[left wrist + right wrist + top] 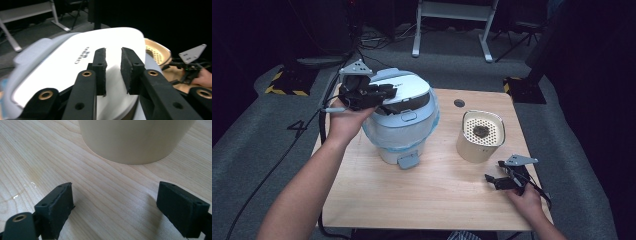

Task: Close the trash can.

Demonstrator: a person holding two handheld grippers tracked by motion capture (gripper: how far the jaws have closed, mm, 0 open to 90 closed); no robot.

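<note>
A white and pale-blue pedal bin [399,132] with a blue bag liner stands at the back left of the wooden table [422,195]. Its white lid [404,87] [75,57] is down. My left gripper [389,92] [113,51] hovers over the lid's left side, open by a narrow gap with nothing between the pads. A cream canister [480,137] [156,51] [135,140] with a perforated top and a dark lump in it stands to the right. My right gripper [492,180] [115,187] rests low near the table's front right, open wide and empty, facing the canister.
The bin's grey pedal [408,161] sticks out toward me. A small dark hole [459,103] sits in the tabletop behind the canister. A white metal frame [452,25] stands on the floor beyond the table, with cables and hazard tape [287,85] at the left.
</note>
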